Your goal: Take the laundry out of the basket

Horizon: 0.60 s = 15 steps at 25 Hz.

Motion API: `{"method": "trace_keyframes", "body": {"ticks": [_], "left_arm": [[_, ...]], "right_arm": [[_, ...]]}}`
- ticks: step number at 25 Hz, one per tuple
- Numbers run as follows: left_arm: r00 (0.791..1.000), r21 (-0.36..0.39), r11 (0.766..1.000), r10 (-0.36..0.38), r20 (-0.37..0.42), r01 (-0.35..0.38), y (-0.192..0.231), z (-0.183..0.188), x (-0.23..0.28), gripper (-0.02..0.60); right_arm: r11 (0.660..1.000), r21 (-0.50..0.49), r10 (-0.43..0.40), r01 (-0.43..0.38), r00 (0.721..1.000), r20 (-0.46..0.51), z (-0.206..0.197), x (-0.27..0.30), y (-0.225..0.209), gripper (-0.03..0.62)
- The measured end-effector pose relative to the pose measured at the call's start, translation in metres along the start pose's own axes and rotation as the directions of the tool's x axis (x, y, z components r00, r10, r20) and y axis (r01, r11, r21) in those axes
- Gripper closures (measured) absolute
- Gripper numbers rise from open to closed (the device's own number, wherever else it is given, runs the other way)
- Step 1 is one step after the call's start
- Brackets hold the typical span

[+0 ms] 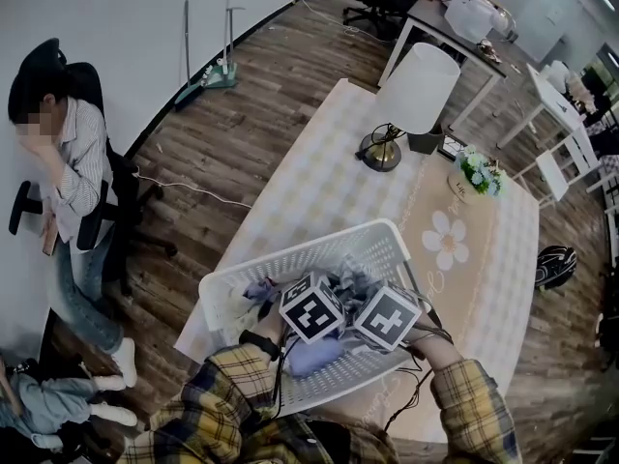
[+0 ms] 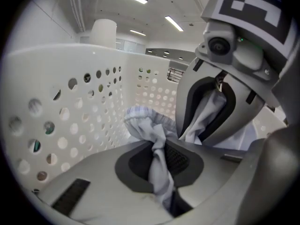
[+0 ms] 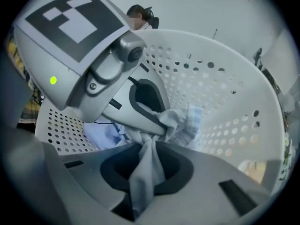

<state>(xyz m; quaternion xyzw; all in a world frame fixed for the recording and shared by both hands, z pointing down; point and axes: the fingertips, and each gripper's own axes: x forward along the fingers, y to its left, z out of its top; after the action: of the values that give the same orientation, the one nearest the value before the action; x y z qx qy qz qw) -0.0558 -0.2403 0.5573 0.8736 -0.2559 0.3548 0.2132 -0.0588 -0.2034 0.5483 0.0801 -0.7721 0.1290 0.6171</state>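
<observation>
A white perforated laundry basket (image 1: 372, 243) stands at the near end of the table, with pale and dark laundry (image 1: 314, 356) in it. Both grippers reach down into it side by side, their marker cubes (image 1: 311, 307) almost touching. My left gripper (image 2: 161, 161) is shut on a twisted fold of a pale blue-white garment (image 2: 145, 123). My right gripper (image 3: 147, 161) is shut on another fold of pale cloth (image 3: 180, 121). Each gripper view shows the other gripper close ahead, cloth running through its jaws. The basket wall (image 2: 70, 111) is just to the left.
The table (image 1: 319, 177) has a checked cloth, a lamp with a white shade (image 1: 416, 85) and a small flowerpot (image 1: 477, 174) beyond the basket. A person (image 1: 68, 162) sits on a chair by the wall at left. Desks and chairs stand at the back right.
</observation>
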Motion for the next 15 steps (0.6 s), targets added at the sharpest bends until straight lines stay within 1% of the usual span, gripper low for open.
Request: {"method": "trace_keyframes", "body": {"ticks": [4, 7, 11, 15], "left_arm": [[1.000, -0.009, 1.000, -0.006, 0.031, 0.006, -0.005, 0.013, -0.016, 0.522], [0.997, -0.020, 1.000, -0.010, 0.075, 0.011, -0.010, 0.027, -0.032, 0.525], [0.993, -0.002, 1.000, -0.009, 0.118, 0.010, -0.021, 0.047, -0.057, 0.525], [0.985, -0.003, 0.999, -0.037, 0.171, 0.038, -0.036, 0.067, -0.081, 0.525]], "right_arm": [[0.999, 0.032, -0.034, 0.032, 0.997, 0.070, 0.008, -0.025, 0.000, 0.514], [0.996, 0.058, -0.081, 0.074, 0.988, 0.129, 0.013, -0.045, -0.001, 0.514], [0.987, 0.116, -0.132, 0.110, 0.971, 0.198, 0.014, -0.075, 0.003, 0.514], [0.974, 0.184, -0.182, 0.134, 0.945, 0.273, 0.011, -0.105, 0.009, 0.514]]}}
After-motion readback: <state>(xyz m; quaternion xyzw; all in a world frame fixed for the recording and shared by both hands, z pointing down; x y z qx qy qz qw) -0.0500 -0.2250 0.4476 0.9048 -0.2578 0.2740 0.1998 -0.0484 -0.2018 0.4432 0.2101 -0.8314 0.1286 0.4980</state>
